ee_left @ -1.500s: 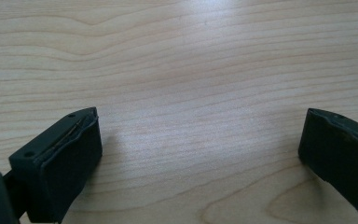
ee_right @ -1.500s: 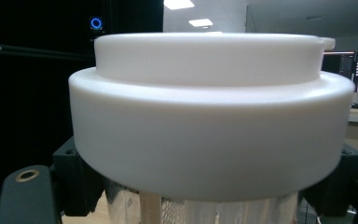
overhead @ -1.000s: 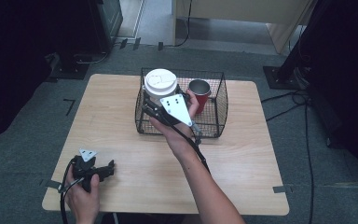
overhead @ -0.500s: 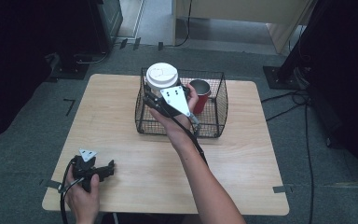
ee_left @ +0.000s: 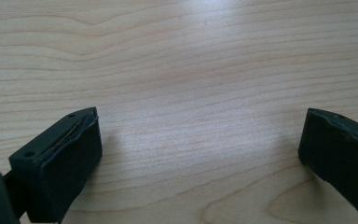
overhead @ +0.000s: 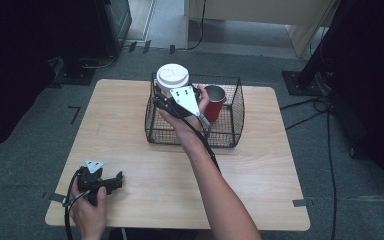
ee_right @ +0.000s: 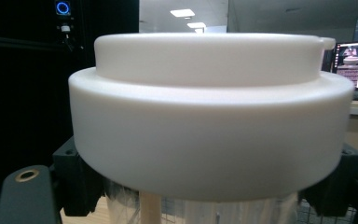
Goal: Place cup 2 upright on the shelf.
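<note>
Left gripper [overhead: 111, 181], lower left of the high view: black body, grey three-cornered plate [overhead: 94, 166] with dark dots mounted on top, black cable [overhead: 68, 207] looped down toward the bottom edge. Hand [overhead: 87, 210] seen bare, no glove, no sleeve. In the left gripper view, two matte black blocky jaws are seen at lower left and lower right, small screw holes in the left one.

Right gripper [overhead: 166, 101], upper centre of the high view: black frame, grey triangular plate [overhead: 185, 98] with four dark holes, black cable [overhead: 206, 145] run along the bare forearm [overhead: 219, 187]. In the right gripper view, a brass-ringed hole is seen at lower left.
</note>
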A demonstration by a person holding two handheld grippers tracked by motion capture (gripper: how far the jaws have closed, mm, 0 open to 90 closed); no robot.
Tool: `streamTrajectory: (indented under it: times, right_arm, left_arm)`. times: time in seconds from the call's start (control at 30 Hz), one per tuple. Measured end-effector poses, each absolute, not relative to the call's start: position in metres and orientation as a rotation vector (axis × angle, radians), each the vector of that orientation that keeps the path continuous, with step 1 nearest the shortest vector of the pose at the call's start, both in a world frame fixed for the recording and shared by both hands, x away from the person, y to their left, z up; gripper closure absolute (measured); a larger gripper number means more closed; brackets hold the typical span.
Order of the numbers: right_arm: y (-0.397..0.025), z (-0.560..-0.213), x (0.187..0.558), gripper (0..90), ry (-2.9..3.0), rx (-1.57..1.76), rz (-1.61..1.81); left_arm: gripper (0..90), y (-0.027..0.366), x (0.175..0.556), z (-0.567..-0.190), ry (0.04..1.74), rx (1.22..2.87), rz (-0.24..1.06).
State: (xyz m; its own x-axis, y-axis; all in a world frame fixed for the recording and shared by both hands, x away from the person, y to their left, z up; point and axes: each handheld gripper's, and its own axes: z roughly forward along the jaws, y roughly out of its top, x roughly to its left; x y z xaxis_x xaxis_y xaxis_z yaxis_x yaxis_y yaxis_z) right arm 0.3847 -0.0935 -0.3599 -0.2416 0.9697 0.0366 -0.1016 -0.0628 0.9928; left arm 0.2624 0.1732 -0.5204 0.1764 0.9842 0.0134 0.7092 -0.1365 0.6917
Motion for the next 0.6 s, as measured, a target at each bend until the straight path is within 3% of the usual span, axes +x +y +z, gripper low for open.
streamTrajectory:
  times: [0.6]
  right_arm:
    - [-0.088, -0.379, 0.415, 16.1, 1.284, 1.109, 1.438]
  left_arm:
    - [0.0, 0.173, 0.262, -0.52, 1.591, 1.911, 0.654]
